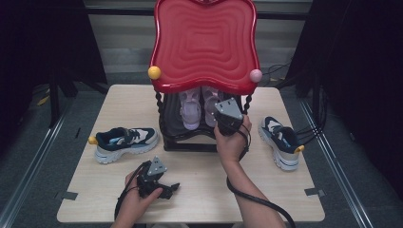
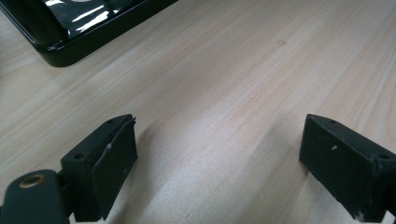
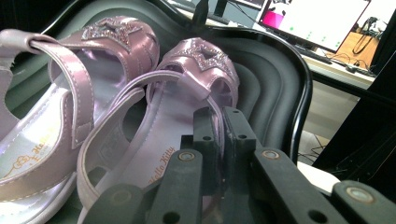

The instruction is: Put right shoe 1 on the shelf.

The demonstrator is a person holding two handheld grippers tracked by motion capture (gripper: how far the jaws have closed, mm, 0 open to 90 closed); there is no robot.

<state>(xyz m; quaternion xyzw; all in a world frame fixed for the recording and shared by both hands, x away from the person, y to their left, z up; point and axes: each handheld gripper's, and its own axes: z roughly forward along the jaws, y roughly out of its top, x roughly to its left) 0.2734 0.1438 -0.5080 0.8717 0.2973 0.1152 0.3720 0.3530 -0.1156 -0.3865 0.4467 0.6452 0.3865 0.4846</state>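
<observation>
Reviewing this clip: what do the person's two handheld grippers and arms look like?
Both are black handheld units. The left gripper and the right gripper each carry a grey three-cornered plate on top and trail a black cable. Each claw has two flat black jaws; screw holes and brass-coloured pivots show in the gripper views. The person's forearms show no sleeves.

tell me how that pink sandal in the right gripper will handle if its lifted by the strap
The pink sandal looks small and open, so probably light. The right gripper pinches only a thin strap, which likely flexes, so the sole may sag and swing. Its glossy finish could let the strap slip through the jaws.
</observation>
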